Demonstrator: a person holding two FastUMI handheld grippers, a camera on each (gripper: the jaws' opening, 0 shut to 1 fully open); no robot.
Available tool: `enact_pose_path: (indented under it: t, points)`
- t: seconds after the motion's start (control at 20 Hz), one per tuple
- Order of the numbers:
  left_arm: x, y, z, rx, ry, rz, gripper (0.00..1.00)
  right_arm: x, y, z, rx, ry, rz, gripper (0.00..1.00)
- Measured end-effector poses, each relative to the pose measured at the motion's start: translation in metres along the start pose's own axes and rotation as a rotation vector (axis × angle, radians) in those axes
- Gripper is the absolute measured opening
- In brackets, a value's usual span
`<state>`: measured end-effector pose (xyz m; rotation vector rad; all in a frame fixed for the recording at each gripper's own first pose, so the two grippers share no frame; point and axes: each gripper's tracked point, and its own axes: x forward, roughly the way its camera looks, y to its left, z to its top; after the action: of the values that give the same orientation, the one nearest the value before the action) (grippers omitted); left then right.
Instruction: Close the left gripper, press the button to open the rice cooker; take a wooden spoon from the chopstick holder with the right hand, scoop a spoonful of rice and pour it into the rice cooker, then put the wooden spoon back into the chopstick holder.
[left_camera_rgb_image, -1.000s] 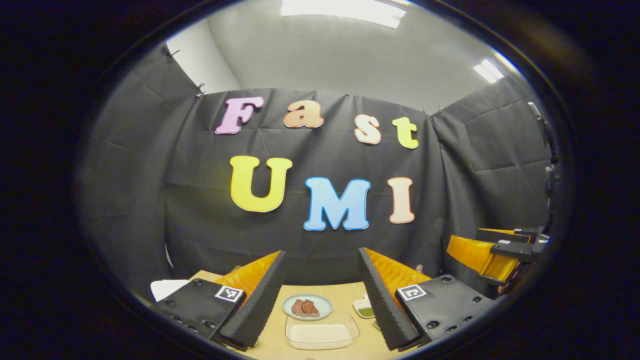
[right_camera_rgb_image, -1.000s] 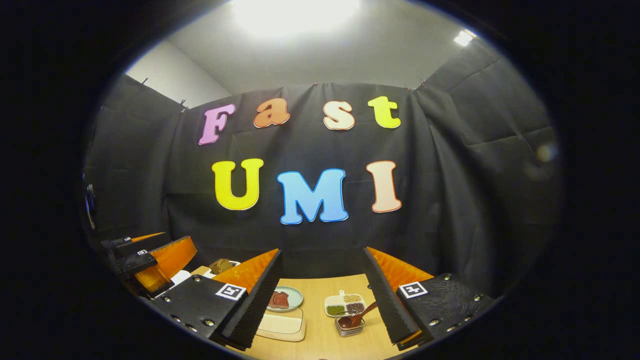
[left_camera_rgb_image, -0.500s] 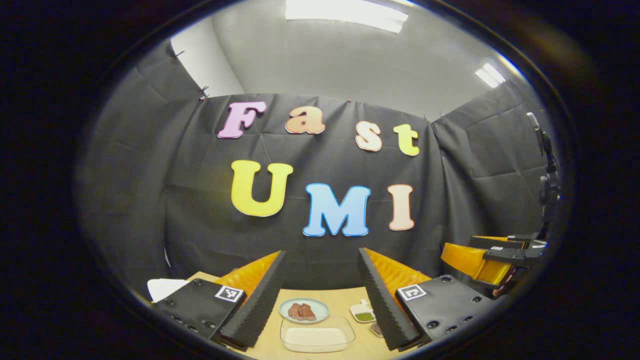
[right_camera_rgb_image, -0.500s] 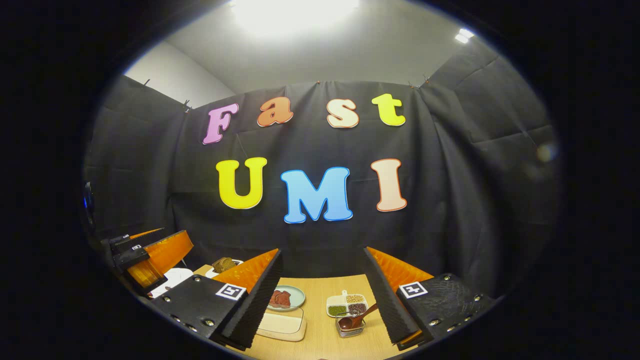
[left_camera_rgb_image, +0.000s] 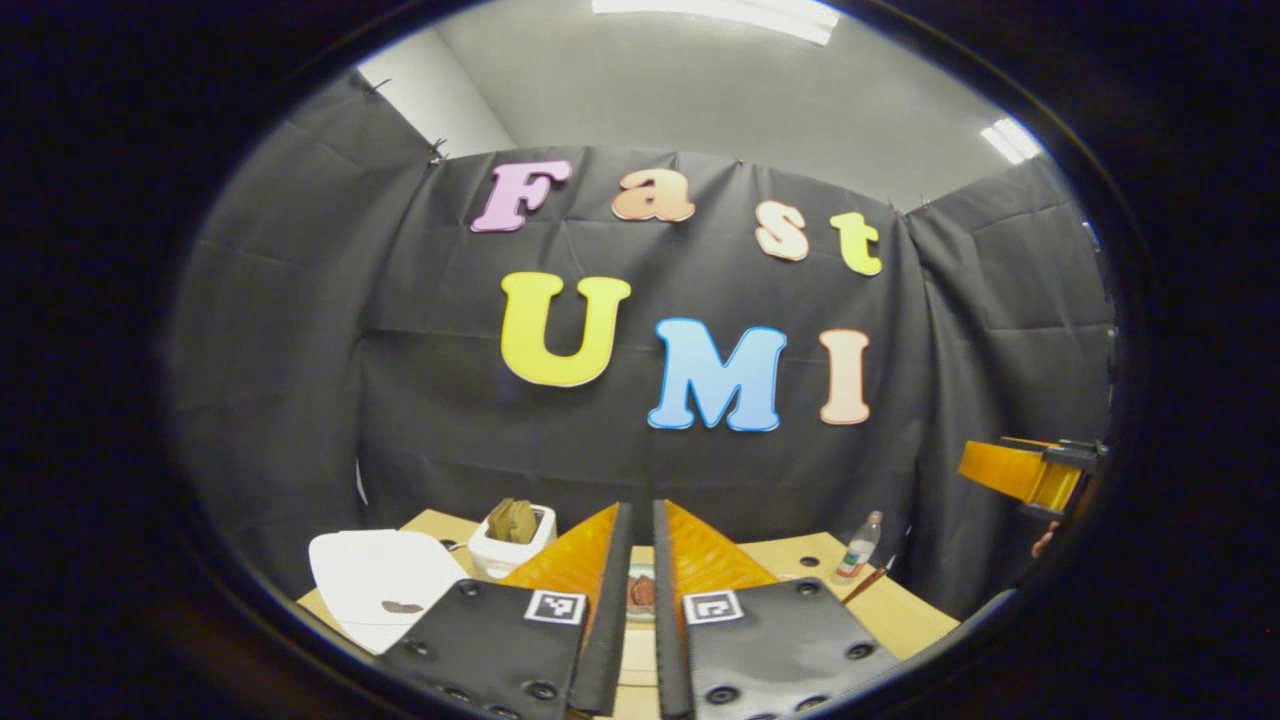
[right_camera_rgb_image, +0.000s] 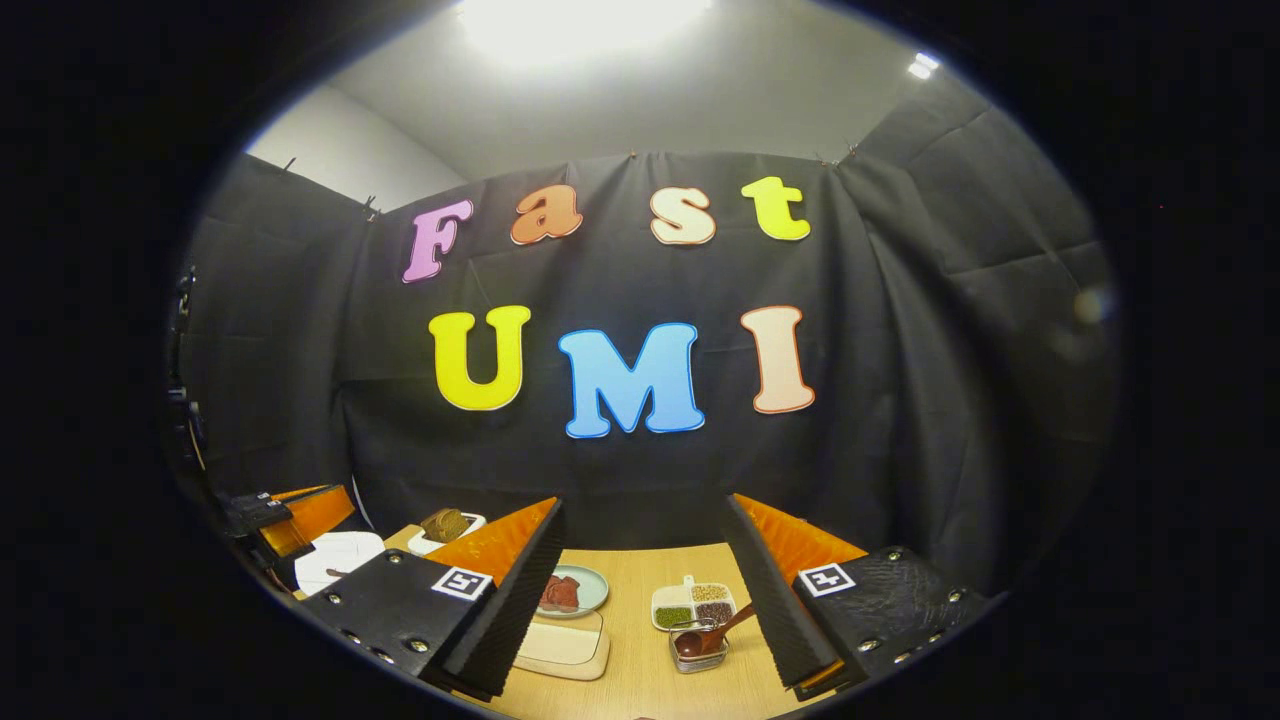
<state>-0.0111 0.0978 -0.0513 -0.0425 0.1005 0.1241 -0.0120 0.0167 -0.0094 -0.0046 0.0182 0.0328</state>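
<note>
My left gripper (left_camera_rgb_image: 641, 510) is shut, its fingers meeting with just a thin slit and nothing between them. It hovers above the table, with the white rice cooker (left_camera_rgb_image: 380, 585) low to its left, lid down. From the right gripper view the same cooker (right_camera_rgb_image: 335, 555) sits at far left, the left gripper (right_camera_rgb_image: 290, 512) above it. My right gripper (right_camera_rgb_image: 643, 506) is open and empty. Between its fingers stands the clear chopstick holder (right_camera_rgb_image: 695, 655) with the wooden spoon (right_camera_rgb_image: 705, 637) leaning in it. The clear rice box (right_camera_rgb_image: 560, 645) lies to the holder's left.
A plate with meat (right_camera_rgb_image: 572, 592) and a divided dish of grains (right_camera_rgb_image: 692, 603) sit farther back on the wooden table (right_camera_rgb_image: 640, 680). A white pot of brown pieces (left_camera_rgb_image: 512, 532) stands behind the cooker. A small bottle (left_camera_rgb_image: 860, 545) stands at the back right.
The left gripper's fingers have closed from wide open to shut, and it has swung left so the rice cooker comes into its view. The right gripper has barely moved.
</note>
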Motion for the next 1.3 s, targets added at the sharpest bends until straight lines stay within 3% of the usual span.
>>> enact_pose_path:
  t: [0.1, 0.2, 0.6, 0.8, 1.1, 1.3]
  points:
    - [-0.009, 0.020, -0.015, -0.005, 0.045, 0.046, 0.07, 0.003, 0.000, -0.004, -0.003, 0.012, 0.005, 0.96]
    - [0.001, 0.037, -0.038, -0.039, 0.099, 0.074, 0.11, 0.004, 0.004, -0.007, 0.009, 0.023, 0.023, 0.96]
    - [0.013, 0.151, -0.118, -0.143, 0.350, 0.220, 0.08, 0.012, 0.010, -0.016, 0.004, 0.047, 0.057, 0.96]
    - [0.015, 0.204, -0.135, -0.205, 0.388, 0.306, 0.09, 0.014, 0.011, -0.024, 0.004, 0.072, 0.069, 0.96]
    - [0.023, 0.237, -0.168, -0.311, 0.487, 0.335, 0.09, 0.020, 0.010, -0.028, 0.016, 0.089, 0.064, 0.96]
    - [0.028, 0.246, -0.190, -0.321, 0.539, 0.354, 0.09, 0.023, 0.009, -0.029, 0.006, 0.092, 0.059, 0.96]
